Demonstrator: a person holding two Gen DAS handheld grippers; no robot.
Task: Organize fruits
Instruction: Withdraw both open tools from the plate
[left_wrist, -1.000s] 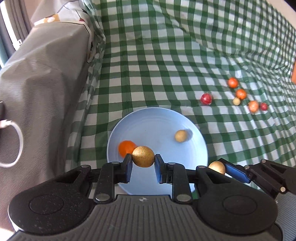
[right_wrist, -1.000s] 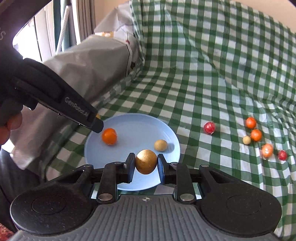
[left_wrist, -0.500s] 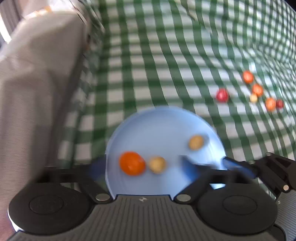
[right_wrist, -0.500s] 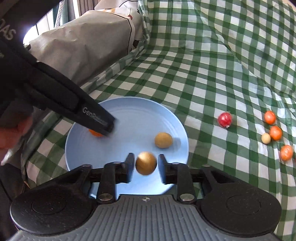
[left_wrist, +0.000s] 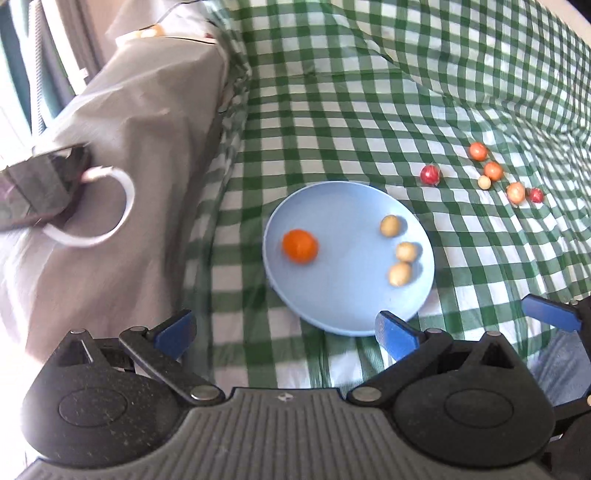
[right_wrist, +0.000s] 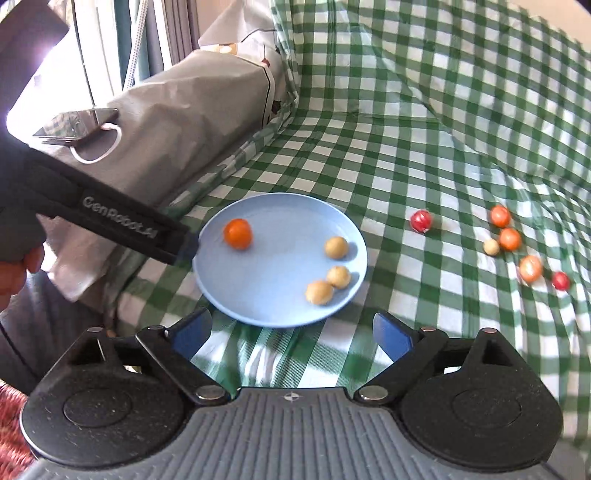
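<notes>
Fruits (right_wrist: 319, 291) (three yellow, one orange) lie on the blue plate (right_wrist: 266, 306); right gripper (right_wrist: 291, 332), jaws just opening, and left gripper (left_wrist: 284, 332) are released, empty.

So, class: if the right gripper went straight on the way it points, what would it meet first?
Probably the near rim of the blue plate, just beyond the open right gripper; depth is uncertain.

Domestic interior, probably a living room or bedroom. Indicators: a green-and-white checked cloth (right_wrist: 424, 122) draped over soft, creased furniture; a grey fabric-covered bundle (right_wrist: 192, 110) at 10 o'clock; curtain folds (right_wrist: 162, 33) at 11 o'clock, blurred; a blue plate (right_wrist: 258, 291) of small fruit.
</notes>
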